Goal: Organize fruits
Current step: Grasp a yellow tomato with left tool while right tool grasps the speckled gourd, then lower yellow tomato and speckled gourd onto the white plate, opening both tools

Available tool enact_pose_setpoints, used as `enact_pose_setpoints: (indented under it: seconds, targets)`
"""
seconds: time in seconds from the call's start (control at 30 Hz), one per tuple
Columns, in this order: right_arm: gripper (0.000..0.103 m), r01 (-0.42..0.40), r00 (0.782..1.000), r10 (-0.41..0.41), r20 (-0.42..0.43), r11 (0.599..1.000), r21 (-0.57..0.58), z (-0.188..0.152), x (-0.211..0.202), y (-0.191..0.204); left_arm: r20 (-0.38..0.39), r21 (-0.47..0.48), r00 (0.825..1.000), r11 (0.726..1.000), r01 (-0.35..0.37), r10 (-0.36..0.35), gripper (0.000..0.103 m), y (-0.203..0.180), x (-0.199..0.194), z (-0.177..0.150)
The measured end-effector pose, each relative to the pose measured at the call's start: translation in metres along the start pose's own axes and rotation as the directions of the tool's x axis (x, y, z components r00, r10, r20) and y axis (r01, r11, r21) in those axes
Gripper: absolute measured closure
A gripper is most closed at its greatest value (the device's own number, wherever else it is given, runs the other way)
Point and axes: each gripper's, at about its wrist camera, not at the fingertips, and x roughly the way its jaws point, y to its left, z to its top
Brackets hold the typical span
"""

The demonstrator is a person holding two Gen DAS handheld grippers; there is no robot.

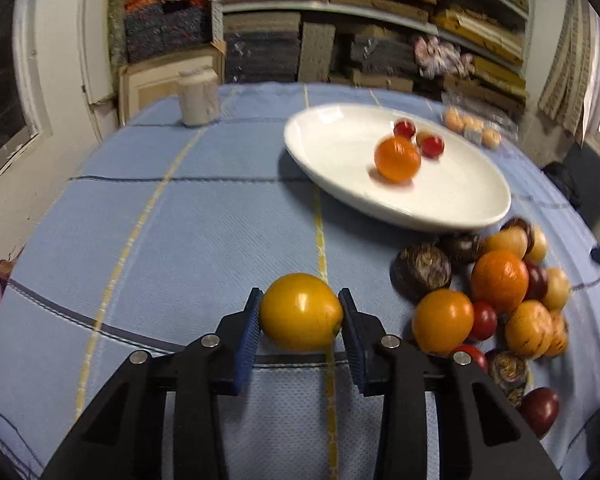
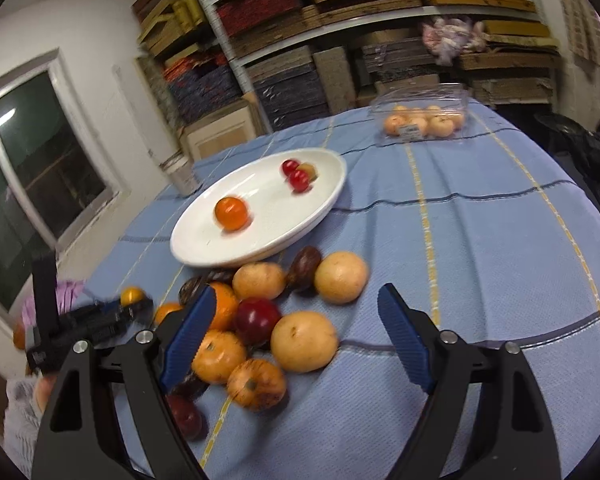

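- The left gripper (image 1: 300,316) is clamping its blue pads on a yellow fruit (image 1: 300,311) over the blue tablecloth (image 1: 180,216), likely bound for the white plate (image 1: 340,184)
- The right gripper (image 2: 296,336) is hanging with its jaws apart, empty, over the fruit pile (image 2: 284,320) beside the plate, probably lining up a pick

A blue checked cloth (image 1: 180,240) with yellow and dark lines covers the table. Near its far left edge stands a white jar (image 1: 197,98), blurred. Behind the table, shelves (image 2: 340,20) are packed with stacked flat boards and mats in brown, red and dark grey. A pale wooden panel (image 2: 220,128) leans at their foot. A pink bundle (image 2: 452,38) sits on a shelf at the right. A dark window (image 2: 32,168) is set in the white wall on the left.
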Motion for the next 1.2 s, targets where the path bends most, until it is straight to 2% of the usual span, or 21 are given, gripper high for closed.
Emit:
enact_pose_setpoints:
  seconds: [0.17, 0.27, 0.37, 0.43, 0.63, 0.87, 0.93, 1.07, 1.2]
  targets:
    - [0.032, 0.023, 0.995, -0.040, -0.090, 0.983, -0.180, -0.030, 0.011, 0.035, 0.019, -0.052, 0.999, 0.998, 0.030, -0.029, 0.065, 0.009, -0.011, 0.000]
    - [0.042, 0.041, 0.992, -0.068, -0.105, 0.970, -0.238, -0.039, 0.016, 0.046, 0.015, -0.056, 0.999, 0.997, 0.048, -0.047, 0.065, 0.008, -0.011, 0.001]
    - [0.048, 0.050, 0.988, -0.086, -0.130, 0.964, -0.260, -0.043, 0.024, 0.050, 0.018, -0.041, 0.998, 0.997, 0.058, -0.058, 0.065, 0.003, -0.012, 0.001]
    - [0.053, 0.056, 0.984, -0.097, -0.146, 0.964, -0.261, -0.044, 0.029, 0.049, 0.017, -0.035, 0.998, 0.997, 0.064, -0.064, 0.065, 0.001, -0.012, 0.001]
    - [0.053, 0.067, 0.976, -0.113, -0.184, 0.969, -0.240, -0.044, 0.039, 0.043, 0.014, -0.015, 0.997, 0.997, 0.082, -0.082, 0.065, -0.005, -0.011, 0.001]
    - [0.054, 0.038, 0.973, -0.078, -0.218, 0.983, -0.182, -0.040, 0.047, 0.033, 0.001, 0.017, 0.997, 0.997, 0.082, -0.082, 0.065, -0.012, -0.006, -0.001]
    - [0.063, 0.027, 0.973, -0.066, -0.220, 0.984, -0.174, -0.039, 0.048, 0.032, -0.003, 0.023, 0.997, 0.997, 0.078, -0.078, 0.065, -0.014, -0.004, -0.001]
    - [0.063, 0.018, 0.974, -0.054, -0.220, 0.987, -0.163, -0.040, 0.046, 0.032, -0.005, 0.025, 0.996, 0.996, 0.091, -0.091, 0.065, -0.018, -0.003, 0.001]
    - [0.063, 0.005, 0.981, -0.033, -0.191, 0.989, -0.145, -0.037, 0.036, 0.030, 0.015, 0.013, 0.995, 0.995, 0.100, -0.100, 0.065, -0.022, -0.006, 0.017]
